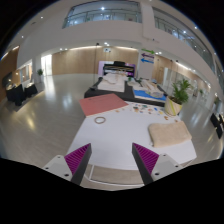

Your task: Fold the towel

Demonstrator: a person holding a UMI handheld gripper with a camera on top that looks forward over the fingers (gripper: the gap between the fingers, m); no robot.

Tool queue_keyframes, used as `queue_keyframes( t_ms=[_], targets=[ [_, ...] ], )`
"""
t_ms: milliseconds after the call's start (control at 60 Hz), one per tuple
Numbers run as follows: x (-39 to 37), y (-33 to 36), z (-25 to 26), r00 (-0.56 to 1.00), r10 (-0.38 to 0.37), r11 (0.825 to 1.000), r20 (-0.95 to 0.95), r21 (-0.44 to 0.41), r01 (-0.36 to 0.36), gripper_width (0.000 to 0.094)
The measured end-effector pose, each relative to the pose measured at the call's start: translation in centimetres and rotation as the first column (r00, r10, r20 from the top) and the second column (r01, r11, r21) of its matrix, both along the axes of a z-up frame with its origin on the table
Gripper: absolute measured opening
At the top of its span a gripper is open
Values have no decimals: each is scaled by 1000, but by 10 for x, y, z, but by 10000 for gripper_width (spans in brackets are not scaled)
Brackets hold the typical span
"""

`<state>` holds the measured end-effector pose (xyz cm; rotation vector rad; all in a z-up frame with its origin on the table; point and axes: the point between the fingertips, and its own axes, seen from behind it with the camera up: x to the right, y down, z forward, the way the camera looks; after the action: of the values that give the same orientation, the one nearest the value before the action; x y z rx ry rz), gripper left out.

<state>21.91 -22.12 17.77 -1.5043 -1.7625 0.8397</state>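
A beige folded towel (169,133) lies on the white table (120,135), toward the right, beyond my right finger. A pink cloth (103,104) lies flat at the far left part of the table. My gripper (113,160) hovers above the near edge of the table, open and empty, with the magenta pads (78,157) wide apart. Nothing stands between the fingers.
A small ring-shaped object (99,120) lies on the table near the pink cloth, and small dark items (151,113) lie toward the far right. A potted plant (180,92) stands to the right. More tables and a wide shiny floor (45,110) lie beyond.
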Motion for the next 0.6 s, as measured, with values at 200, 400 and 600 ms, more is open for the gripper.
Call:
queue_keyframes(
  t_ms=[200, 400, 600],
  targets=[
    [-23, 112, -21, 991, -130, 990, -1, 62, 130, 856],
    [-62, 187, -56, 986, -163, 984, 13, 78, 162, 852],
    [-127, 235, -97, 988, -153, 984, 18, 94, 151, 852]
  ],
)
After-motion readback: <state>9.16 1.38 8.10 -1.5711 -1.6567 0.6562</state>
